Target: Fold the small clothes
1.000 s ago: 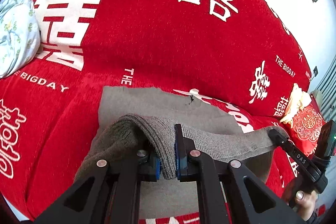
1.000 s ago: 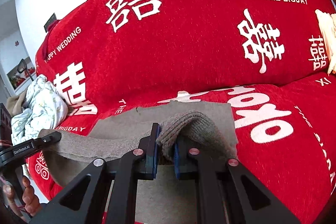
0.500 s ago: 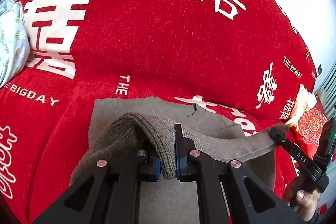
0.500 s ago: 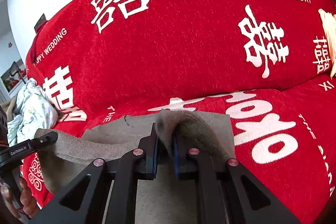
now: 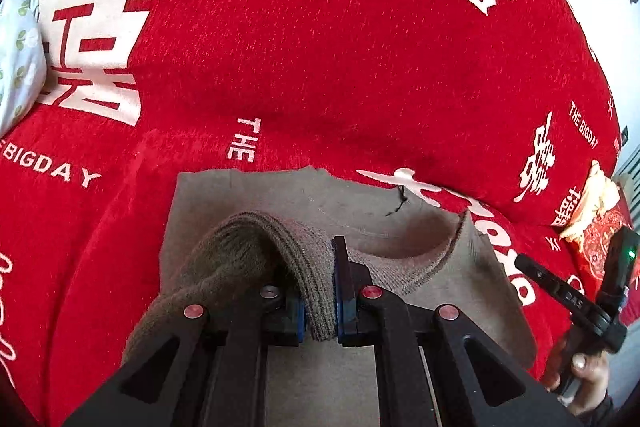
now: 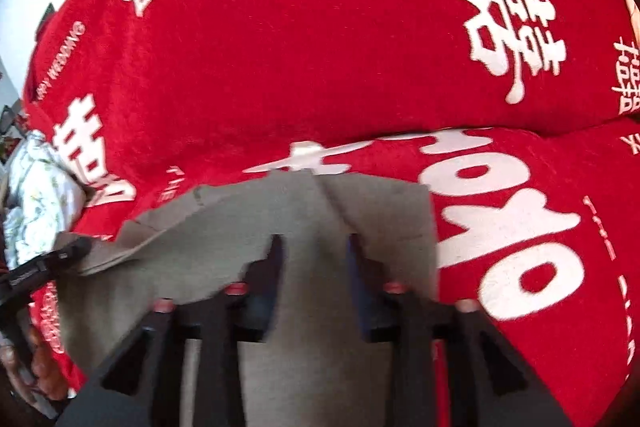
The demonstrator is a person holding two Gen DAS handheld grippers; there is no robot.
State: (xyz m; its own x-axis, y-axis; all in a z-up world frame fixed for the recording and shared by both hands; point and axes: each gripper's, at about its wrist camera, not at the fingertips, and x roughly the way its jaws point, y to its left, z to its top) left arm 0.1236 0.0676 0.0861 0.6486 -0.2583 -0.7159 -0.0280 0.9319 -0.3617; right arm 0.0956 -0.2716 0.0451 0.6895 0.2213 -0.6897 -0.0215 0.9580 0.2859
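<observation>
A grey-brown knitted garment (image 5: 248, 255) lies on the red sofa cover (image 5: 320, 67), its near edge folded over toward the far edge. My left gripper (image 5: 320, 287) is shut on a thick fold of that edge and holds it just above the lower layer. In the right wrist view my right gripper (image 6: 314, 251) has its jaws opening. They stand apart, nothing is pinched between them, and the garment (image 6: 380, 219) lies flat under them. The right gripper (image 5: 560, 291) also shows at the right of the left wrist view, off the cloth, in a person's hand.
A pale floral cloth (image 5: 18, 59) is bunched at the left end of the sofa. A cream cloth (image 5: 596, 195) rests on a red cushion at the right end. The sofa back rises steeply just behind the garment.
Both grippers moved forward and down, bringing the garment's lifted edge toward its far edge. The right gripper opened and let its corner drop flat. The left still holds its fold.
</observation>
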